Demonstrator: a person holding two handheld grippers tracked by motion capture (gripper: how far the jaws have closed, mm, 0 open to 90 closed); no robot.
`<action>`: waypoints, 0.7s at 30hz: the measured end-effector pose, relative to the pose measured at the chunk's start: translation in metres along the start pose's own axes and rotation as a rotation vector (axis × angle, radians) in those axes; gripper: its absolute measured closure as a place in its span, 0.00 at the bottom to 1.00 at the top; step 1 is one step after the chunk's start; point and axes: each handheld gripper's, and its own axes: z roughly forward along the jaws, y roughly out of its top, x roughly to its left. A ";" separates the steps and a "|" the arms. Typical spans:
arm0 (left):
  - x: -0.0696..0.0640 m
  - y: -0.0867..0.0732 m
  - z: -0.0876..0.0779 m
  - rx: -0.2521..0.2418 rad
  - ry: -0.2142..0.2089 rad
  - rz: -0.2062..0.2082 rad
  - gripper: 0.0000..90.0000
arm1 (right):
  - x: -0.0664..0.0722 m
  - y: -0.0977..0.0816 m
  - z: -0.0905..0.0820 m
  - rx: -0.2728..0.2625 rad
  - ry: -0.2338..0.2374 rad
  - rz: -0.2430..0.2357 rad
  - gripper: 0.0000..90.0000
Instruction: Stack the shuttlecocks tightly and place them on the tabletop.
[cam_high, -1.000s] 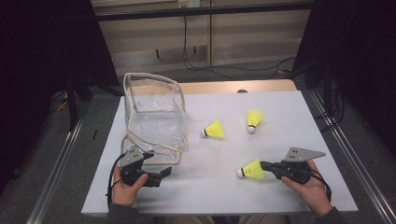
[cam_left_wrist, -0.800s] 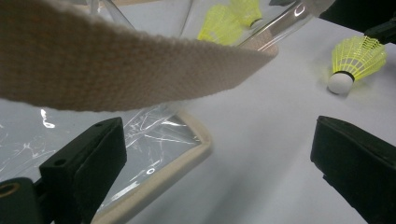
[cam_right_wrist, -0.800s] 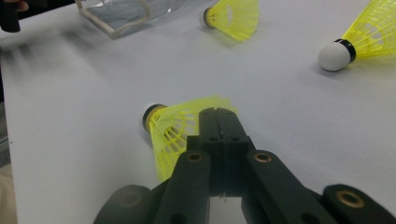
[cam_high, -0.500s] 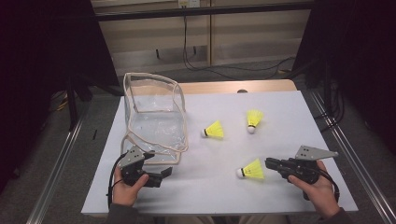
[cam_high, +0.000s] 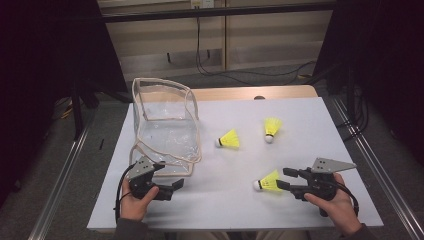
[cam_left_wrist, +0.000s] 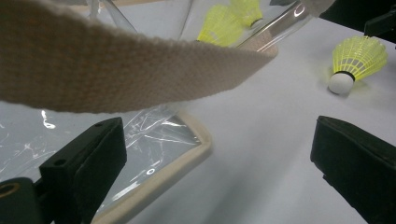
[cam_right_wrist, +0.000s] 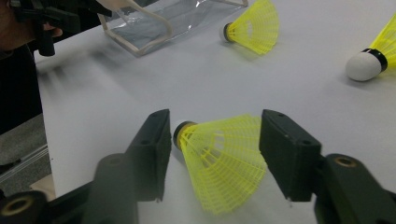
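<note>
The nearest yellow shuttlecock (cam_right_wrist: 223, 161) lies on the white bench (cam_high: 300, 115) between the jaws of the right tongs (cam_right_wrist: 212, 156), which have just been opening and stand apart from its skirt; it is probably very light and crushable, so grip gently near the cork.

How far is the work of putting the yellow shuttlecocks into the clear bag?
Done: nothing; the clear bag holds no shuttlecock. In hand: the right gripper has just been opening, its jaws astride the nearest shuttlecock without pressing it; the left gripper waits open at the bag's edge. Left: all three shuttlecocks, two farther up.
</note>
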 end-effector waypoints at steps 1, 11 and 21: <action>0.000 0.000 0.000 -0.001 0.000 -0.001 0.04 | 0.000 -0.001 0.001 0.000 0.004 0.000 0.45; 0.000 0.000 0.000 -0.002 0.000 0.001 0.04 | 0.004 -0.004 0.009 0.046 0.035 -0.014 0.46; 0.000 0.000 0.000 -0.003 0.000 0.000 0.04 | 0.005 -0.007 0.014 0.085 0.058 -0.030 0.58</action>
